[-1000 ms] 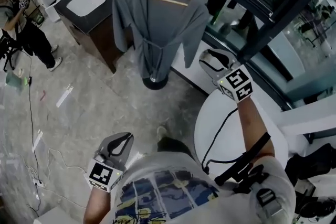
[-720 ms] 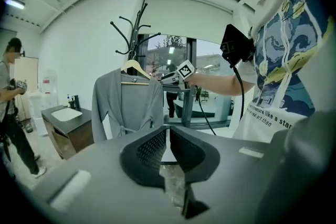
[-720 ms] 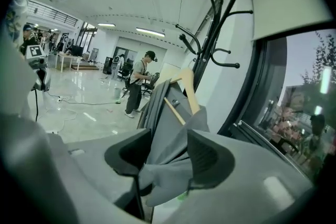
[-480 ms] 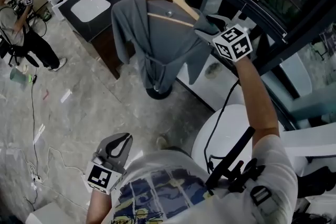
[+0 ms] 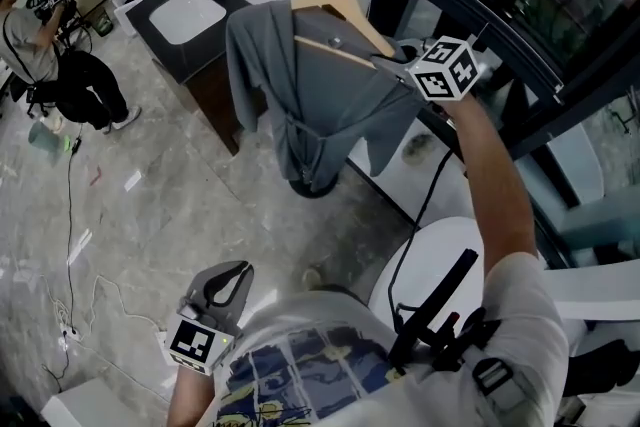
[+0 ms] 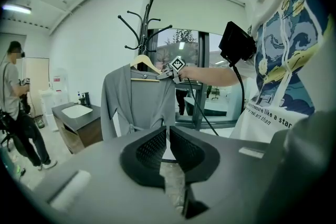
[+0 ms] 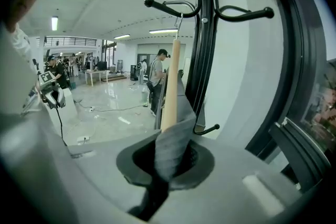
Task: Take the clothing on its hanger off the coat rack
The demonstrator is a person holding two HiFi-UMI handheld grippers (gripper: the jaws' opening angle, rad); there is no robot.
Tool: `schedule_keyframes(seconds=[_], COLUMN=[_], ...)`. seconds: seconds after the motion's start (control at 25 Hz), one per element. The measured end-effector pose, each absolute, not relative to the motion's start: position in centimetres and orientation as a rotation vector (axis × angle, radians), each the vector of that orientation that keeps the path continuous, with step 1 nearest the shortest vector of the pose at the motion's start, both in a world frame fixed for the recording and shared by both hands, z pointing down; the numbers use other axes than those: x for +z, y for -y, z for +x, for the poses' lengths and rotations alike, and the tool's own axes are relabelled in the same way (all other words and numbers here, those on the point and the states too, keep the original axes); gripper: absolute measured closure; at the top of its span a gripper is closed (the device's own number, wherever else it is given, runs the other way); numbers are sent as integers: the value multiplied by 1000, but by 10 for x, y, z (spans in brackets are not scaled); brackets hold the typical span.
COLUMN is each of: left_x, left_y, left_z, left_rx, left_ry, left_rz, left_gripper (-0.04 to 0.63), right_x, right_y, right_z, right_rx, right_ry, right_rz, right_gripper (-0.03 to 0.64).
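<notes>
Left gripper (image 5: 238, 271) first, low at my 7 o'clock, close to my chest: jaws together, nothing between them, just hanging there over the marbled floor (image 5: 150, 205). At my 4 o'clock, right beside me, there's the round white table (image 5: 432, 260). Now follow my right arm, stretched out towards 1 o'clock: the right gripper (image 5: 392, 65) is up at the shoulder of the grey robe (image 5: 320, 105), and its jaws are closing on a fold of that grey cloth where it drapes over the end of the wooden hanger (image 5: 335, 0). In the right gripper view the fabric is pinched between the pads, with the pale wooden arm rising just behind it. The robe hangs at my 12 o'clock, belt tied at the waist, on its hanger, whose hook sits over a prong of the black coat rack (image 7: 205, 34). Beyond, at 11 o'clock, a dark cabinet (image 5: 205, 80) with a white sink (image 5: 185, 15), and far off at 10 o'clock a person (image 5: 50, 55) stands holding some equipment.
</notes>
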State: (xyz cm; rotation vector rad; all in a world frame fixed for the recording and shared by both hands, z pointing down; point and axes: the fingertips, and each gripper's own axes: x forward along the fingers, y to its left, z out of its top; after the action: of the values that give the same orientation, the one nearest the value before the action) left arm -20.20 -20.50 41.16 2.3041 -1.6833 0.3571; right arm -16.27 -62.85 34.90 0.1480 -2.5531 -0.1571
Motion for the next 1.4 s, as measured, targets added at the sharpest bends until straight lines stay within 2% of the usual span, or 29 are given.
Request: schedule_keyframes(seconds=[0.6, 0.92, 1.4], left_x=[417, 412, 395], left_y=[156, 104, 25], left_z=[-214, -222, -217], left_rx=[317, 307, 309], left_ry=[1678, 1659, 1634], left_rz=[2313, 2390, 2443], left_gripper=[572, 574, 580], right_x=[298, 269, 289], right_y=[586, 507, 369], right_z=[-136, -115, -88], right_rx=[-225, -296, -248], right_ry=[2562, 2556, 2573], right_rz=[278, 330, 335], right_gripper=[609, 609, 609])
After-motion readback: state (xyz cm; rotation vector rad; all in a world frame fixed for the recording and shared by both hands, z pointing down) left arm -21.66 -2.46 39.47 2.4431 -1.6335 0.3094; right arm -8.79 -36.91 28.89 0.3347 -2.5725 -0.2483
